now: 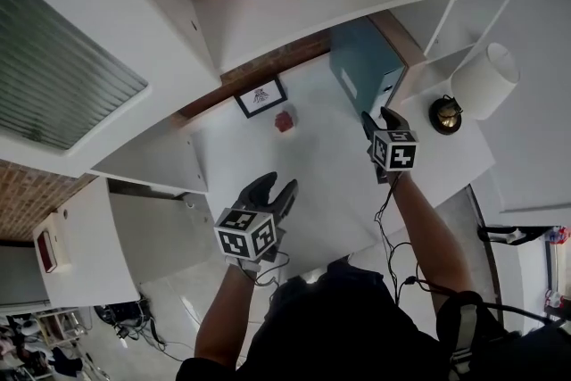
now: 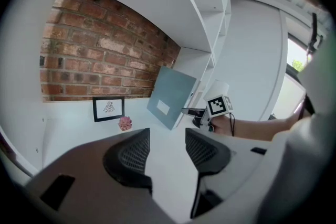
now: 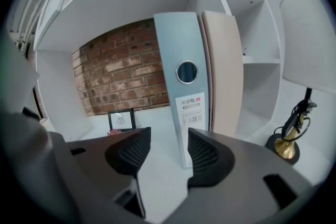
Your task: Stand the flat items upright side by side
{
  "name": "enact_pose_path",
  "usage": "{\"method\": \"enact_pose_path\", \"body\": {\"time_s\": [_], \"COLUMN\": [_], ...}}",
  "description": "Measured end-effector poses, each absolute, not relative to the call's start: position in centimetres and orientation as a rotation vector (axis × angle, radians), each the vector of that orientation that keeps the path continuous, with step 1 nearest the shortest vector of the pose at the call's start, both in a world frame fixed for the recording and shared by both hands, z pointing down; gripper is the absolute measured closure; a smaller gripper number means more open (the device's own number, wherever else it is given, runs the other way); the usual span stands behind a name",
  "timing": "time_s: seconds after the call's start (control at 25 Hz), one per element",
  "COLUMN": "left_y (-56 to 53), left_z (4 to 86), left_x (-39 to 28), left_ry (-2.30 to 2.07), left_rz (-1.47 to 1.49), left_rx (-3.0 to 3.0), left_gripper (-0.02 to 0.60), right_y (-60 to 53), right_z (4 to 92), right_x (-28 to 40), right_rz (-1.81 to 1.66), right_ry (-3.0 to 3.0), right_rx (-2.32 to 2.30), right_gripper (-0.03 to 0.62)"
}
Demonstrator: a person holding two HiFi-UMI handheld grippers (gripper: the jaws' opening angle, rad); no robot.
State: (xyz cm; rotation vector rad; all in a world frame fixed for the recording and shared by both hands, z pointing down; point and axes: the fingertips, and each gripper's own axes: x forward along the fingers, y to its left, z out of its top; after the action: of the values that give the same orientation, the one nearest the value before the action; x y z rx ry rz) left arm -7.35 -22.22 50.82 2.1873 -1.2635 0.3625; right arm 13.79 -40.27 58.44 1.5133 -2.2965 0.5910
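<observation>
Left gripper (image 1: pixel 278 189) hovered over the table's (image 1: pixel 330 178) front edge, jaws parted, nothing between them. Further in, right gripper (image 3: pixel 168 135) was half open just short of the blue binder's (image 3: pixel 181 86) spine, pads not on it. That binder stood at the far right corner, against the pink binder (image 3: pixel 227 76). Judgement: grip squarely low on the spine, nudge it flush and vertical, and release only once it stands unaided.

Framed picture (image 1: pixel 260 96), shelf's (image 1: pixel 330 192) back edge: motif too small to tell. Lamp shade (image 3: pixel 310 34): cut off at right gripper view's right edge. Binder label (image 3: pixel 192 107): print illegible.
</observation>
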Motion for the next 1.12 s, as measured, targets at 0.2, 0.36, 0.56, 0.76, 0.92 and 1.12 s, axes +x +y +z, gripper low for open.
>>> {"method": "enact_pose_path", "body": {"time_s": [0.2, 0.36, 0.56, 0.76, 0.92, 1.12], "left_y": [-21.3, -20.8, -20.4, -19.7, -18.6, -17.3], "left_z": [49.5, 47.5, 43.7, 40.8, 38.6, 35.7], "left_x": [-9.3, -11.0, -13.0, -15.2, -16.8, -18.1], "left_ry": [-1.245, -1.293, -1.437, -1.576, -1.646, -1.666], "left_rz": [0.293, 0.278, 0.288, 0.26, 0.192, 0.118], "left_rx": [2.213, 2.292, 2.459, 2.526, 2.548, 2.613], "left_gripper": [0.377, 0.386, 0.415, 0.498, 0.529, 0.534], "right_y": [-37.0, -34.0, -30.2, -26.0, -23.1, -20.9], "right_z": [54.3, 50.2, 44.7, 41.0, 39.1, 35.5], "right_x": [11.6, 9.8, 7.6, 4.3, 1.6, -0.4], "right_rz": [0.543, 0.466, 0.346, 0.179, 0.034, -0.044], "right_ry": [-2.356, -2.414, -2.47, -2.493, -2.497, -2.546], "right_rx": [1.54, 1.555, 1.615, 1.611, 1.598, 1.632], "right_gripper": [0.386, 0.432, 0.443, 0.505, 0.557, 0.572]}}
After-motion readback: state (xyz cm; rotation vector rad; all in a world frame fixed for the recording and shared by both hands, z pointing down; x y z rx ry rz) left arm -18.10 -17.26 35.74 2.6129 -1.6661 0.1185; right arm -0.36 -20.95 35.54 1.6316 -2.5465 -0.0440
